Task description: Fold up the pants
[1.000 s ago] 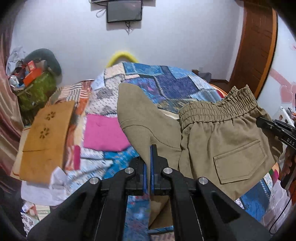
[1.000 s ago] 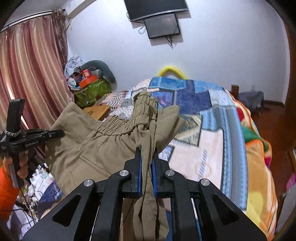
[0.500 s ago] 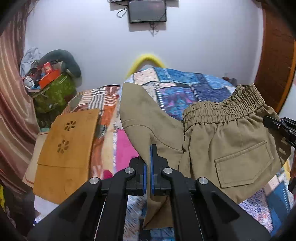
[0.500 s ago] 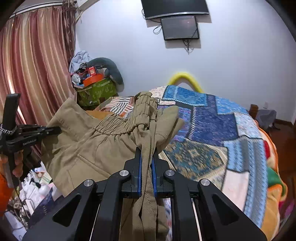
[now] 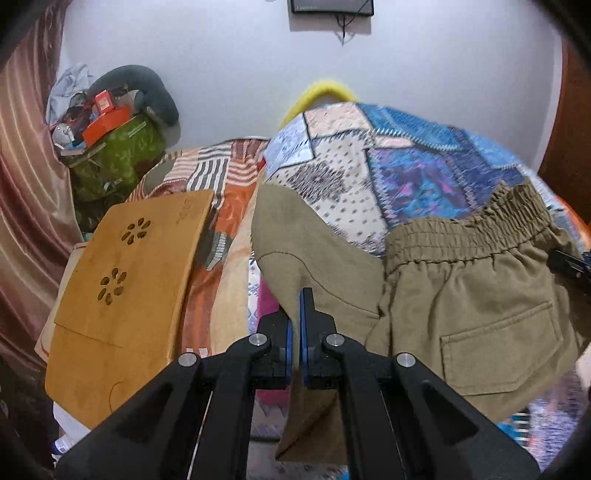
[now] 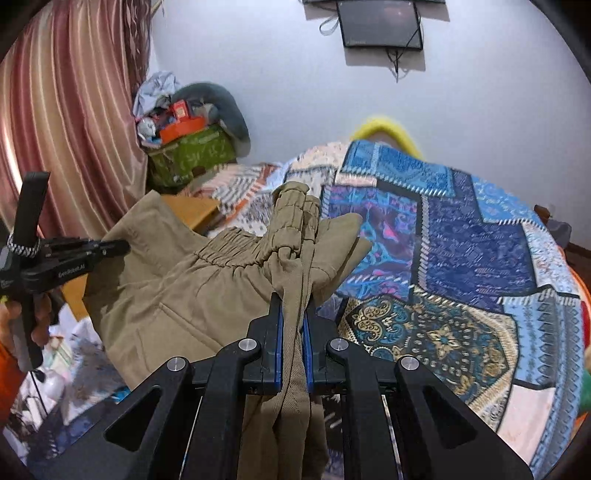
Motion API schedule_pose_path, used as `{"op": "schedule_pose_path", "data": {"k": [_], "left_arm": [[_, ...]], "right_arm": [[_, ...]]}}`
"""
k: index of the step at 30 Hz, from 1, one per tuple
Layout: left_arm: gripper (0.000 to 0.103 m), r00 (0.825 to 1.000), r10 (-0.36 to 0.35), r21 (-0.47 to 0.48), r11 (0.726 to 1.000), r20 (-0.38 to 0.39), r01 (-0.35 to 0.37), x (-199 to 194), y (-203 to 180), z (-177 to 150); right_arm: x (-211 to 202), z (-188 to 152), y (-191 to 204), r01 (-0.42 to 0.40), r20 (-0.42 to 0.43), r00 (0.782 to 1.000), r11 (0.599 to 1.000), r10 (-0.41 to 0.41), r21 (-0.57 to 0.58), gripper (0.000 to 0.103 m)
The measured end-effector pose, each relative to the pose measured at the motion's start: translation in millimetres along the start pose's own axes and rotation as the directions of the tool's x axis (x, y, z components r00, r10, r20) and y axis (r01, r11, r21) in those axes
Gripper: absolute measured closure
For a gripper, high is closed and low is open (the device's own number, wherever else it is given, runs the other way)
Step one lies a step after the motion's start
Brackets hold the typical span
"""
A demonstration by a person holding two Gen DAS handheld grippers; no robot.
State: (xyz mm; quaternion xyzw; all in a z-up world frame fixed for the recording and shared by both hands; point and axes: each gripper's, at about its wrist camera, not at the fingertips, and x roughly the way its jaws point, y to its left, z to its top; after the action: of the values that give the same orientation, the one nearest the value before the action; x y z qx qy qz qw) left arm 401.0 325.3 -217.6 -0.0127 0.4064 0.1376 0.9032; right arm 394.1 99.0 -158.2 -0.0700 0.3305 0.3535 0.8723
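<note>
Khaki pants [image 5: 476, 306] with an elastic waistband and a back pocket hang in the air above the bed, stretched between both grippers. My left gripper [image 5: 300, 299] is shut on a flat edge of the fabric. My right gripper [image 6: 293, 306] is shut on a bunched part of the waistband [image 6: 291, 218]. In the right wrist view the left gripper [image 6: 110, 246] shows at the left, held by a hand, with the pants [image 6: 177, 288] spread between us. In the left wrist view the right gripper's tip [image 5: 569, 262] shows at the right edge.
A patchwork quilt [image 6: 461, 251] covers the bed [image 5: 406, 162]. A wooden lap board [image 5: 122, 280] lies at the bed's left side. A green box with clutter [image 5: 114, 155] stands by the pink curtain [image 6: 66, 110]. A screen [image 6: 380, 26] hangs on the wall.
Both grippers have moved with the pants toward the bed, so the quilt lies nearer below. Both grips are unchanged.
</note>
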Motion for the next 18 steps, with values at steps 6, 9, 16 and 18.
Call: {"op": "schedule_pose_path", "data": {"k": [6, 9, 16, 18], "left_arm": [[0.1, 0.991, 0.003, -0.03, 1.0, -0.131, -0.007, 54, 5, -30], [0.095, 0.98, -0.001, -0.064, 0.998, -0.201, -0.012, 66, 11, -44], [0.061, 0.963, -0.013, -0.084, 0.996, -0.271, -0.01, 53, 14, -55], [0.059, 0.971, -0.014, -0.07, 0.998, -0.24, -0.003, 32, 10, -52]], "right_arm": [[34, -19, -2, 0.015, -0.121, 0.993, 1.0, -0.017, -0.013, 0.095], [34, -29, -2, 0.037, -0.147, 0.988, 0.999, -0.042, -0.037, 0.093], [16, -37, -9, 0.1, -0.185, 0.978, 0.995, -0.101, -0.012, 0.056], [8, -35, -11, 0.113, -0.176, 0.978, 0.994, -0.112, -0.004, 0.052]]}}
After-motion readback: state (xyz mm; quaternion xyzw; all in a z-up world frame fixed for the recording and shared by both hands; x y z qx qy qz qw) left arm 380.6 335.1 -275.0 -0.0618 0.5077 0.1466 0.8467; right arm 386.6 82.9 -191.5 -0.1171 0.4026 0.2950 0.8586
